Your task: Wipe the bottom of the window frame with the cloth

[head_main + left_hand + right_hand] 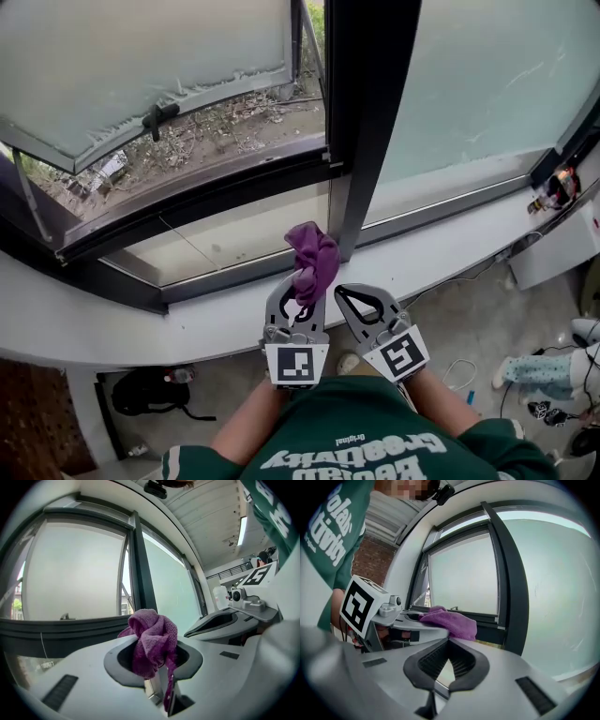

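A purple cloth (314,258) is bunched in my left gripper (297,284), which is shut on it just above the white sill (141,328). The cloth's top reaches the foot of the dark centre mullion (361,122), by the bottom rail of the window frame (234,274). In the left gripper view the cloth (152,637) fills the jaws of the left gripper (154,660) and a strip hangs down. My right gripper (344,292) sits beside it on the right, shut and empty. In the right gripper view the right gripper (449,642) has its jaws touching, with the cloth (451,622) just beyond.
The left sash (141,66) is swung open outward, with a black handle (159,114) and ground with debris below. Frosted glass (469,84) fills the right pane. A black bag (150,389) lies under the sill; cables and small items (539,375) lie on the floor at right.
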{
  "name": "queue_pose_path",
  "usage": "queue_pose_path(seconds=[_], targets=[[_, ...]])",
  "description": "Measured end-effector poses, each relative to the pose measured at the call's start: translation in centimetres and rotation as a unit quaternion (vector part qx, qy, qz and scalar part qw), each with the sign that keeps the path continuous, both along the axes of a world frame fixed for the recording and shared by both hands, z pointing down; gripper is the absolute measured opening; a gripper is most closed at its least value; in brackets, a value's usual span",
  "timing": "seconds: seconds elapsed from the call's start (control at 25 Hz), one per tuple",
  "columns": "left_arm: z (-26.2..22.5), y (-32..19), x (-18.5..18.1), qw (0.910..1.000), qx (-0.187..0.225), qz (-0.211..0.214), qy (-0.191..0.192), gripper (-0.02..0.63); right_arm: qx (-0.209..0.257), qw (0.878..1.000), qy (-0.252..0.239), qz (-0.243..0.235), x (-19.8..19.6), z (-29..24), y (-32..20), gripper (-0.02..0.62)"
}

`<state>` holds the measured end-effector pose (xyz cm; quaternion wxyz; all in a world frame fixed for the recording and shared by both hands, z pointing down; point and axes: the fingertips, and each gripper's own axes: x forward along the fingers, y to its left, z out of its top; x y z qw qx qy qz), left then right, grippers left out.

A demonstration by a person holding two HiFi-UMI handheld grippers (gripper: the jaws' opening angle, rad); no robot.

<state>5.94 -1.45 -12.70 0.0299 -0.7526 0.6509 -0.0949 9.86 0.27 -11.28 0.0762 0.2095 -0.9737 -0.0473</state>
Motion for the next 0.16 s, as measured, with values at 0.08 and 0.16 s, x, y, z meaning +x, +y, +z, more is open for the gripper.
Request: queue_pose_path(seconds=[0.08,0.16], targets=[[-0.2,0.5,-1.7,0.9999,0.007,0.006,-0.010,0.103,0.001,1.000,-0.002,0.011,-1.3,-0.1,0.1,0.014],[-0.5,1.0,-3.4,0.9998,0.015,0.012,-0.011,0.103,-0.007,1.000,-0.001,0.026,-2.6,-0.1,0.1,0.014]])
